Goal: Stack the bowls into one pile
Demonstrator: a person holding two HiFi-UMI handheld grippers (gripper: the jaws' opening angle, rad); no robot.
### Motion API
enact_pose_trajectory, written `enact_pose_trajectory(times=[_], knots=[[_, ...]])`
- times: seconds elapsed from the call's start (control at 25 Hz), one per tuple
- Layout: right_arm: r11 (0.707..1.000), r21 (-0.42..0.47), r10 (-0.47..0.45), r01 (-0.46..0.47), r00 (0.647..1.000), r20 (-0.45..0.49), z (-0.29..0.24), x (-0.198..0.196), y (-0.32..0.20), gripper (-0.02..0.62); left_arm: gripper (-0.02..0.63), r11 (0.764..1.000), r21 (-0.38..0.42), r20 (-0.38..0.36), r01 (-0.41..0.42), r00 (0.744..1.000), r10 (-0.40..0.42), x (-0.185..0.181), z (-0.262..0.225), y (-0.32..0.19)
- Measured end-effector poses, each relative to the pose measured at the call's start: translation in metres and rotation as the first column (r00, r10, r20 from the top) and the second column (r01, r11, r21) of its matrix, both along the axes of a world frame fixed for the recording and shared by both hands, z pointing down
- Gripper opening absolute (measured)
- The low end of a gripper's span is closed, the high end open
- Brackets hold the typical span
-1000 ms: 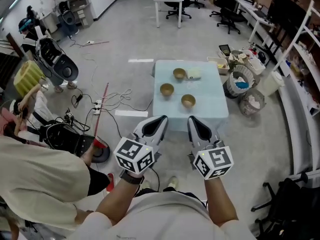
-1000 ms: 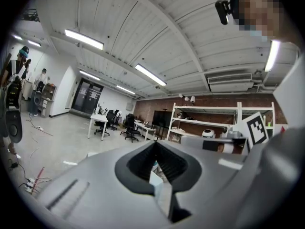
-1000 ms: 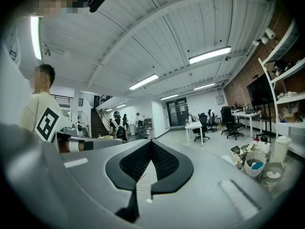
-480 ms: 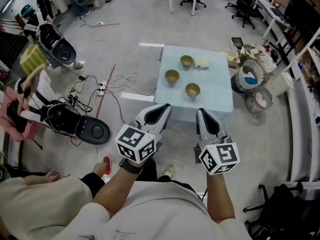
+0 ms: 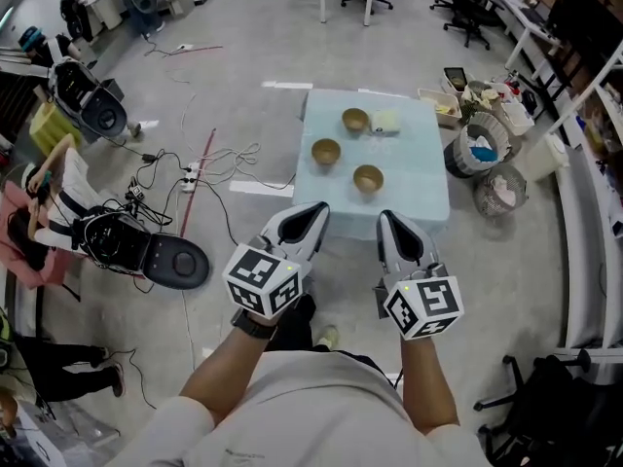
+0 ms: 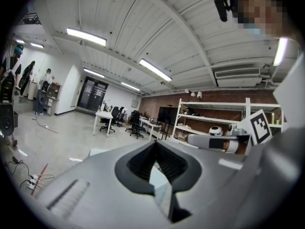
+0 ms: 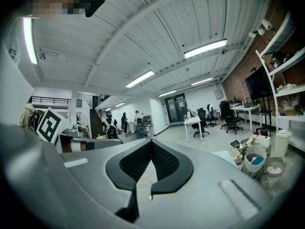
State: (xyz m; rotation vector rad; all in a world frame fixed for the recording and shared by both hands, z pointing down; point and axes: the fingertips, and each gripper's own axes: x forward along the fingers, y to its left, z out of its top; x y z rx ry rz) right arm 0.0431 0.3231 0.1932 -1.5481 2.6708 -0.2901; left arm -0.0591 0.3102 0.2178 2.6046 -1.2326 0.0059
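**Three bowls apart on the desk, both hand-held grippers empty**

Three bowls sit apart on the pale blue desk [image 5: 421,181], unstacked. The far bowl [image 5: 354,121] stands just beside a pale block [image 5: 385,121]. The left bowl [image 5: 325,151] is nearer the desk's left edge. The near bowl [image 5: 368,178] is closest to the person. All three are upright and none touches another.

The left hand-held gripper [image 5: 310,214] and the right hand-held gripper [image 5: 389,224] are held side by side over the floor, short of the desk's near edge and well apart from the bowls. In the left gripper view the left hand-held gripper [image 6: 154,144] has its jaw tips together with nothing between them. The right gripper view shows the same for the right hand-held gripper [image 7: 151,143].

Two bins [image 5: 477,151] stand on the floor to the right of the desk, and cables [image 5: 185,175] lie to its left.
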Motion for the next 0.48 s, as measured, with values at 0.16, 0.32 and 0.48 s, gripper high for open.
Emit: enact_pose_trajectory(times=[0.16,0.32,0.48], knots=[[1.0,-0.011,0.008,-0.008,1.0,-0.008,0.005,0.003,-0.023,0.011,0.006,1.0,-0.004,0.003,-0.011,1.0,0.011,0.005,0.005,-0.025],[0.999,-0.041,0.026,-0.026,1.0,-0.011,0.018,-0.002,-0.056,0.011,0.006,0.999,-0.017,0.009,-0.027,1.0,0.027,0.001,0.017,-0.06],[0.997,-0.062,0.051,-0.052,0.999,-0.016,0.033,-0.01,-0.095,0.011,0.006,0.998,-0.037,0.02,-0.055,0.998,0.056,-0.006,0.035,-0.101]])
